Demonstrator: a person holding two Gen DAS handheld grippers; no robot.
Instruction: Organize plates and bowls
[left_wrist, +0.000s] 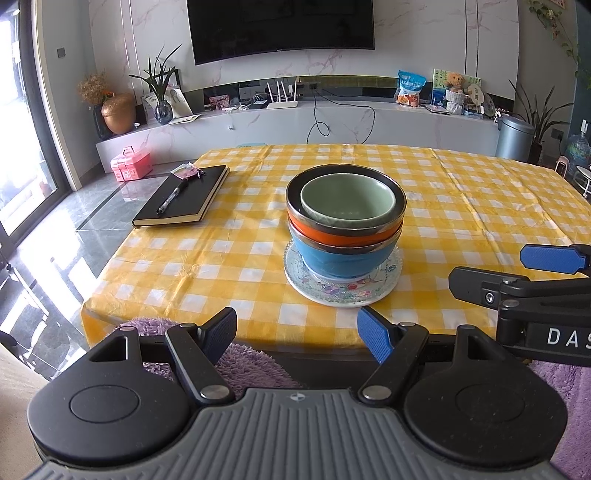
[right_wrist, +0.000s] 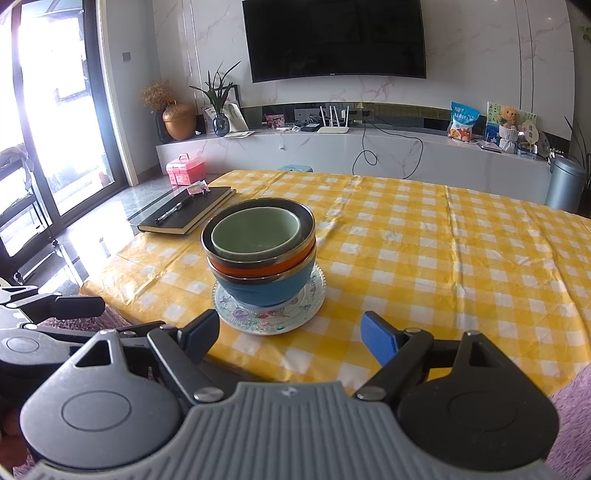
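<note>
A stack stands on the yellow checked table (left_wrist: 461, 206): a green bowl (left_wrist: 347, 201) inside an orange bowl (left_wrist: 325, 234), inside a blue bowl (left_wrist: 340, 260), on a floral glass plate (left_wrist: 343, 291). The same stack shows in the right wrist view, with green bowl (right_wrist: 255, 232), orange bowl (right_wrist: 255, 271), blue bowl (right_wrist: 266, 291) and plate (right_wrist: 269, 317). My left gripper (left_wrist: 297, 332) is open and empty, just short of the table's near edge, in front of the plate. My right gripper (right_wrist: 290, 332) is open and empty, near the plate's front right; it also shows in the left wrist view (left_wrist: 517, 269).
A black notebook (left_wrist: 183, 197) with a pen (left_wrist: 171, 197) lies at the table's far left. A purple fluffy cushion (left_wrist: 251, 362) sits below the near edge. A TV console (left_wrist: 295, 122) and a grey bin (left_wrist: 513, 136) stand beyond the table.
</note>
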